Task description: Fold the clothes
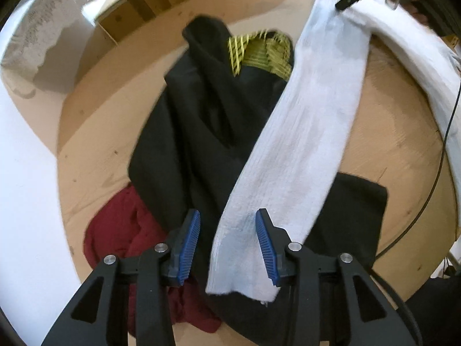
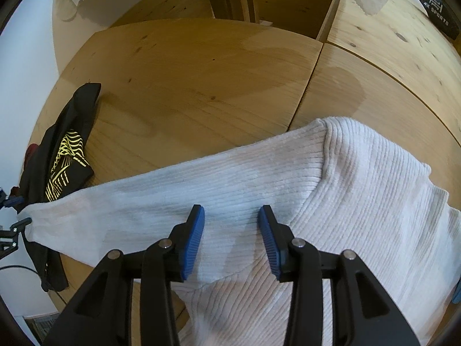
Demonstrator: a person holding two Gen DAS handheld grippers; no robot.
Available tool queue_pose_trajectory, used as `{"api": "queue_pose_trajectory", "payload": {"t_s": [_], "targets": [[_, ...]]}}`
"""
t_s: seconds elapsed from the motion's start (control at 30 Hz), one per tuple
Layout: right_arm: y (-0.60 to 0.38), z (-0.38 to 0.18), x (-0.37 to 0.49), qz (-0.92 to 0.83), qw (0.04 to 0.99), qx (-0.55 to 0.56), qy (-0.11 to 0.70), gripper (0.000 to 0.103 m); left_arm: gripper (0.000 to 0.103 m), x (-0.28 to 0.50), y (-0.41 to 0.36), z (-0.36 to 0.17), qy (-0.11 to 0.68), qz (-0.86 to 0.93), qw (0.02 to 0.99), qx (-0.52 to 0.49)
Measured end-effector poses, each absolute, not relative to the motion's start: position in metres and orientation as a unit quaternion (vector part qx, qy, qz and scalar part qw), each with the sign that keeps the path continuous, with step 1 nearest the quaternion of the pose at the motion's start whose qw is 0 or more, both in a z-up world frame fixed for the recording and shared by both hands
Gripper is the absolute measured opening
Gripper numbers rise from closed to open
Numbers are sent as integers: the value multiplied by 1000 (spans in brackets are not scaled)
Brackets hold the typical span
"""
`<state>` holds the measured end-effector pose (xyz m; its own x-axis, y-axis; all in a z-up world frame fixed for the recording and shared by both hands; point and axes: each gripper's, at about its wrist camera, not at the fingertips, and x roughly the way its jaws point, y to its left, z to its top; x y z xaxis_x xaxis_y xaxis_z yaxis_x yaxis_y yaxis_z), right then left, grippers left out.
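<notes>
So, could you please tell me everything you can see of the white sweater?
The white sweater is a ribbed knit, clean but rumpled. Its body lies on the wooden table, and one long sleeve stretches out flat across the black garment. The left gripper is open with its jaws either side of the cuff; the right gripper is open above the shoulder. Neither grips it yet.
</notes>
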<state>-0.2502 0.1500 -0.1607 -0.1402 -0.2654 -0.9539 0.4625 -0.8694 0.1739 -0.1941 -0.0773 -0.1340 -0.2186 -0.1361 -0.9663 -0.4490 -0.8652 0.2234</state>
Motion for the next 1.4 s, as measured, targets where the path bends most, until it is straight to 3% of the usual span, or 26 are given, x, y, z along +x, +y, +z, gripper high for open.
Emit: {"api": "queue_pose_trajectory", "payload": {"t_s": [0.17, 0.2, 0.27, 0.33, 0.83, 1.13, 1.4], "targets": [[146, -165, -252, -751, 245, 608, 78, 41, 39, -191, -80, -148, 239, 728, 113, -633], [145, -165, -252, -751, 245, 608, 78, 41, 35, -191, -81, -149, 237, 726, 112, -635], [143, -167, -252, -751, 244, 608, 78, 41, 14, -189, -83, -149, 231, 727, 113, -636], [142, -167, -253, -752, 243, 608, 76, 41, 6, -185, -82, -145, 235, 733, 110, -629], [133, -156, -287, -743, 197, 639, 3, 41, 3, -148, -43, -68, 169, 782, 187, -570], [106, -157, -282, -724, 144, 675, 12, 41, 3, -118, 3, -18, 183, 789, 239, -536], [83, -173, -284, -710, 94, 698, 33, 41, 3, -84, 30, -6, 178, 787, 277, -522]]}}
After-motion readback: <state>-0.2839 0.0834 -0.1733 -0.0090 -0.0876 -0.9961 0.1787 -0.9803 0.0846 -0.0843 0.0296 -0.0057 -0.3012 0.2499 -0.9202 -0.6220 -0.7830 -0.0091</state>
